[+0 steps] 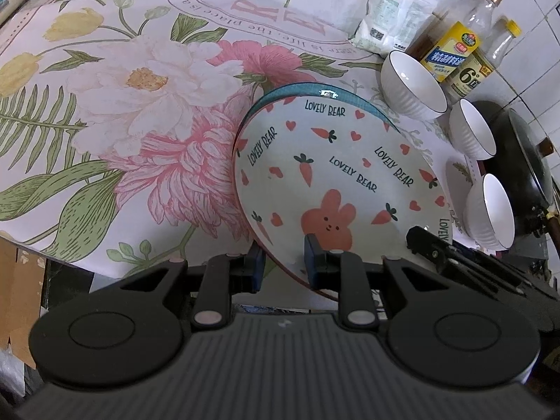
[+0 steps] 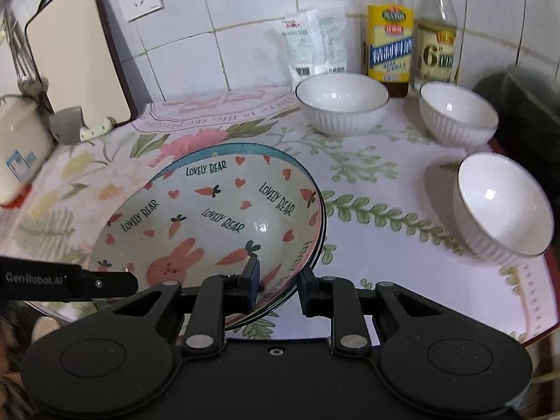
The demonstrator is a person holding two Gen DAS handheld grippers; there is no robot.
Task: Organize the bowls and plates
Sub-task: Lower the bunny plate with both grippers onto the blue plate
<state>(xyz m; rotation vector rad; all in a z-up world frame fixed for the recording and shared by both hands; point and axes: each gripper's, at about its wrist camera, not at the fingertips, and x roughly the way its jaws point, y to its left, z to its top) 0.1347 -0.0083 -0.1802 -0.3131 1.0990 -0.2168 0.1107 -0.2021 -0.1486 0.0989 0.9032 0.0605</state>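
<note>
Both sets of jaws stand narrowly apart and clamp the near rim of the carrot-print plate (image 1: 336, 171) — the left gripper (image 1: 284, 262) on one part of the edge, the right gripper (image 2: 278, 285) on another, one finger above and one below. The plate tilts, far rim lower, over a blue-rimmed plate (image 1: 297, 91) on the floral tablecloth (image 1: 105, 112). Beyond the right jaws stand three white ribbed bowls (image 2: 341, 103) upright and apart, with two bottles (image 2: 388, 35) and a white packet (image 2: 315, 42) at the tiled wall — both grippers slant steeply downward.
</note>
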